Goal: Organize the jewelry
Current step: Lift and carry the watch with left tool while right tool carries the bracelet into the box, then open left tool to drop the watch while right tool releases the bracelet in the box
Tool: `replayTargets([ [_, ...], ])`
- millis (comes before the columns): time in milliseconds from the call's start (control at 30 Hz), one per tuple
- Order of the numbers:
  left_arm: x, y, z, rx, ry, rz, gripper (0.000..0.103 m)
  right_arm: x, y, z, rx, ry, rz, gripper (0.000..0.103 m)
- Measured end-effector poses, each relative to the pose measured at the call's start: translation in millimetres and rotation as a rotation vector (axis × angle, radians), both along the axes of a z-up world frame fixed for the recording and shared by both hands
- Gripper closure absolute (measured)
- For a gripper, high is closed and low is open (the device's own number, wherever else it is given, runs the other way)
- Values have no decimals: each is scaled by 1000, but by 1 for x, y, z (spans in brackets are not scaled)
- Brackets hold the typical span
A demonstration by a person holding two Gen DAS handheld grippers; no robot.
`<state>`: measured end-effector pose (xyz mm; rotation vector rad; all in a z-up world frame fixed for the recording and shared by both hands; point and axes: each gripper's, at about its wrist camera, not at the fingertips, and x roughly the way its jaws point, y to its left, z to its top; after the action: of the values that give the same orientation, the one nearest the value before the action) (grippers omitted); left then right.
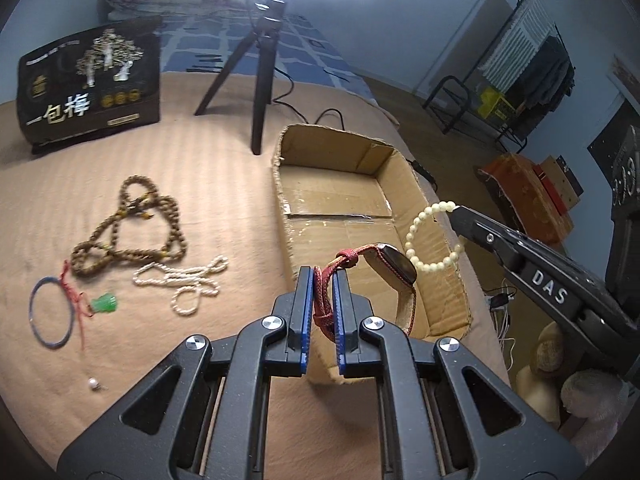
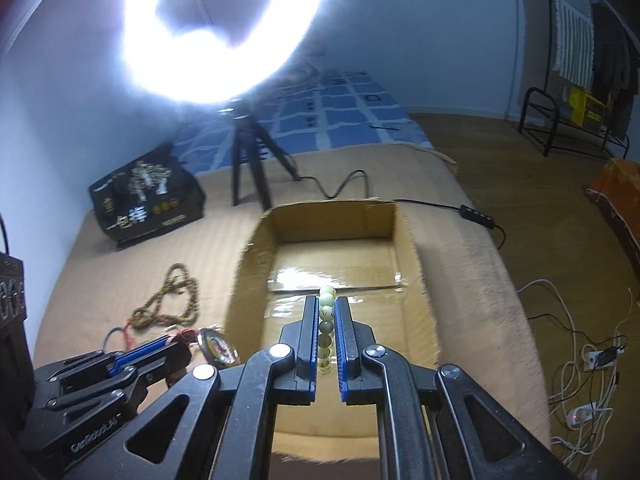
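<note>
My left gripper is shut on the red woven strap of a watch, whose dark face hangs over the near left wall of the open cardboard box. My right gripper is shut on a pale bead bracelet, held above the box; in the left wrist view that bracelet dangles as a loop from the right gripper over the box's right wall. In the right wrist view the left gripper and watch face show at lower left.
On the tan blanket lie a brown bead necklace, a white pearl strand, a blue bangle, a red cord with a green pendant and a loose pearl. A tripod and a black bag stand behind.
</note>
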<state>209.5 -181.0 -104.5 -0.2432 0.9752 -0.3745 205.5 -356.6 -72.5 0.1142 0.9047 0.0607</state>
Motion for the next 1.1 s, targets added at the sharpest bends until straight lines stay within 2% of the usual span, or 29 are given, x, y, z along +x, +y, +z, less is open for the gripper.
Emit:
replayTargets([
  [233, 9, -17, -14, 11, 18, -10, 96, 15, -17, -15, -9, 23, -25, 98],
  [600, 8, -30, -21, 57, 10, -26, 94, 23, -24, -25, 7, 45, -35, 97],
  [633, 8, -30, -21, 59, 6, -23, 93, 23, -25, -24, 2, 42, -40, 95],
  [700, 7, -30, -19, 63, 3, -16, 88, 22, -26, -22, -3, 32, -47, 77],
  [767, 7, -29, -18, 62, 3, -16, 71, 21, -26, -18, -18, 17, -58, 52],
  [833, 5, -29, -17, 76, -8, -20, 69, 19, -26, -14, -27, -3, -62, 40],
  [1100, -2, -29, -13, 98, -22, -29, 69, 14, -25, -7, -33, -18, -71, 32],
])
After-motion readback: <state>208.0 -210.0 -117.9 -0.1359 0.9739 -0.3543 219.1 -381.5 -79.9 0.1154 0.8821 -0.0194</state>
